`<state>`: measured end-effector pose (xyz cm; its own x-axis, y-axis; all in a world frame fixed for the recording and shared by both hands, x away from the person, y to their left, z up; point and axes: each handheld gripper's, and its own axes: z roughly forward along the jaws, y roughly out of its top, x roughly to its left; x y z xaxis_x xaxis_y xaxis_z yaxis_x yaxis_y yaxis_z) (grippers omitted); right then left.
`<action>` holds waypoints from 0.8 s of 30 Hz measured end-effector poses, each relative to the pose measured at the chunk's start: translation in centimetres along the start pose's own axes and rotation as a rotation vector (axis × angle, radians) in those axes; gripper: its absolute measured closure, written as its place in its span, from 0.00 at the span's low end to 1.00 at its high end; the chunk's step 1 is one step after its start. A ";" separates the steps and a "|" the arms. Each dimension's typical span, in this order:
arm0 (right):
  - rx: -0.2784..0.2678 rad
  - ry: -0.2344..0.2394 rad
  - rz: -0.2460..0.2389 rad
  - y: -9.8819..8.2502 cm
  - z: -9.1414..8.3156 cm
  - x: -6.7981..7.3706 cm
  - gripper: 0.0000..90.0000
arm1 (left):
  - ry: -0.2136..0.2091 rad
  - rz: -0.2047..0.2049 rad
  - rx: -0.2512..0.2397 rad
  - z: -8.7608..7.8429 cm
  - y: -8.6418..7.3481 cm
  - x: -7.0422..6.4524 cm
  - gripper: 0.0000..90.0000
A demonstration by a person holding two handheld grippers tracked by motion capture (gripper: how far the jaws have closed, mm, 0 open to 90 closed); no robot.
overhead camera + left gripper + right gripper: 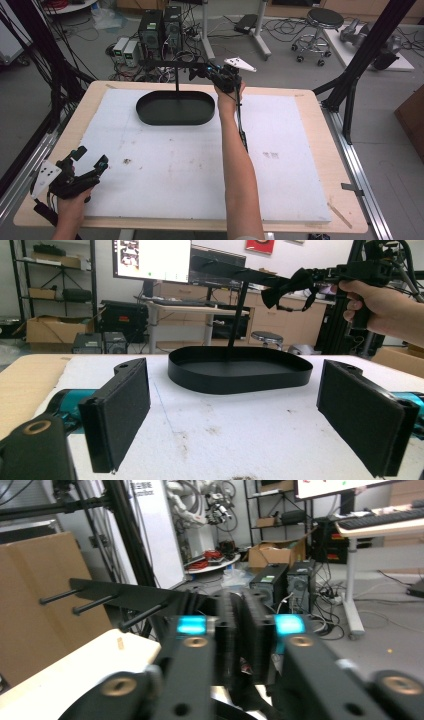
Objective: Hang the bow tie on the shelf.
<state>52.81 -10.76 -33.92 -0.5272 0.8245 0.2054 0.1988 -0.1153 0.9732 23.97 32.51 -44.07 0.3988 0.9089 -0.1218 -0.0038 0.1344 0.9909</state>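
Two grippers | left gripper (235, 420) gaping, empty | right gripper (241, 630) pinching bow tie (290, 287)

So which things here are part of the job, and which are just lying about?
In play:
- black bow tie, held in the right gripper
- black rack with pegs on its bar
- oval tray at its base

Idle or background:
- left gripper, open, resting low
- stool
- computer towers

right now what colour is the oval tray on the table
Black all over, clearest in the left gripper view: the oval tray.
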 end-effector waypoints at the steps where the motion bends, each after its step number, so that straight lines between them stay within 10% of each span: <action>1: 0.000 0.000 0.000 0.0 0.0 0.0 0.77 | 0.000 0.000 0.000 0.0 0.0 0.0 0.16; 4: -0.002 -0.054 0.026 -0.1 -0.1 -0.2 0.48 | 0.001 -0.003 -0.003 0.0 0.1 0.0 0.16; 12: -0.020 -0.078 0.021 0.7 -1.7 -0.6 0.24 | 0.000 -0.001 -0.010 -0.2 0.2 0.0 0.16; 24: -0.064 -0.069 -0.138 4.5 -7.9 2.5 0.13 | 0.001 0.013 -0.012 -0.4 0.4 -0.1 0.16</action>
<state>45.93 -13.62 -28.19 -0.4875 0.8708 0.0635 0.0741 -0.0312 0.9968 23.61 32.65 -43.67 0.3980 0.9109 -0.1088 -0.0198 0.1271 0.9917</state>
